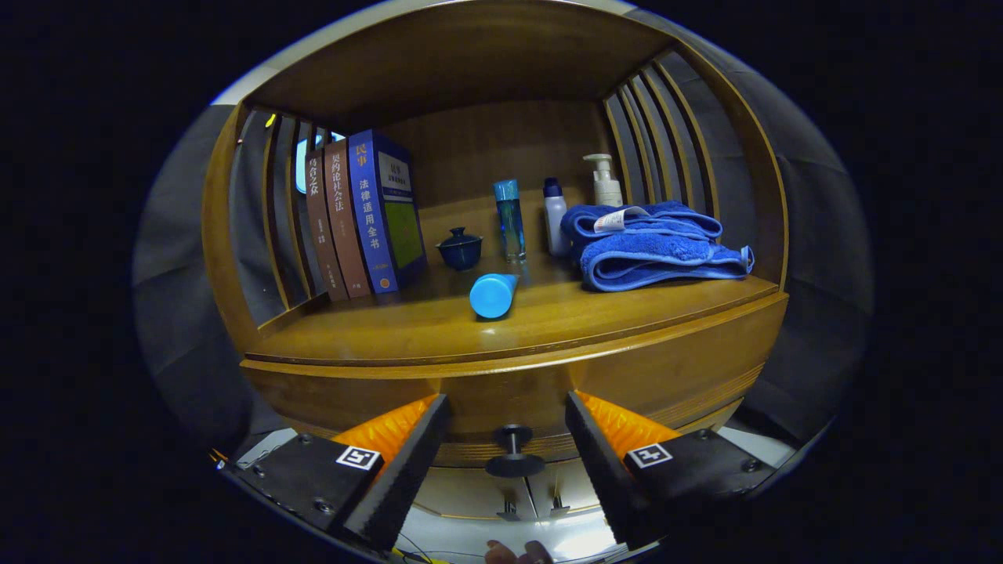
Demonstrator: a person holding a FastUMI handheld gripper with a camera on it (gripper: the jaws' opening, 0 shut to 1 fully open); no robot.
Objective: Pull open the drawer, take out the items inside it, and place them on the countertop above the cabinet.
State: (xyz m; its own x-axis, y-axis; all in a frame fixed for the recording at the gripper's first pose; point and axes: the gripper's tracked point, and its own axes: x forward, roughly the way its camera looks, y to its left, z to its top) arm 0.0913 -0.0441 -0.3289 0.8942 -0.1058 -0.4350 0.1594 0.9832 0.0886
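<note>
The wooden cabinet's drawer front [517, 392] sits flush under the countertop's front edge, its dark round metal knob [513, 453] between the gripper's [508, 415] spread fingers, untouched. A blue cylindrical bottle [494, 294] lies near the front edge of the wooden countertop [407, 329]. If pulling, centre on the knob's stem and draw straight back.

A warm brown wooden cabinet [501, 384] with a black drawer knob [513, 452] carries two brown books [335, 223] and one blue book [384, 207], a dark blue lidded cup [460, 248], a bright blue cylinder [494, 294] and folded blue towels [654, 244].
</note>
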